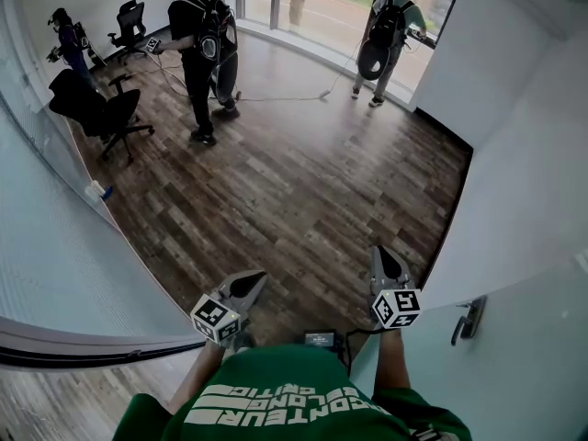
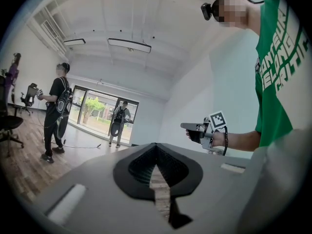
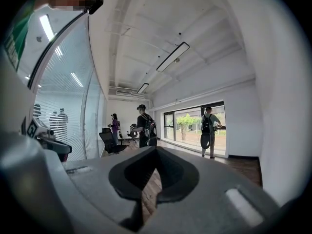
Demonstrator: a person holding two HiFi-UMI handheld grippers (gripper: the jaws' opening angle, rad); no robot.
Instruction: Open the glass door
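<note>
Left tongs and right tongs are both pinched together, empty, pointing at twelve o'clock. The door stands at four o'clock from the right tongs, its handle near, untouched.

Floor dark brown plank grain; shirt green (white lettering); office chair black; wall white.

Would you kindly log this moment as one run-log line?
left gripper: shut, empty | right gripper: shut, empty | door handle: untouched, right of right gripper
</note>
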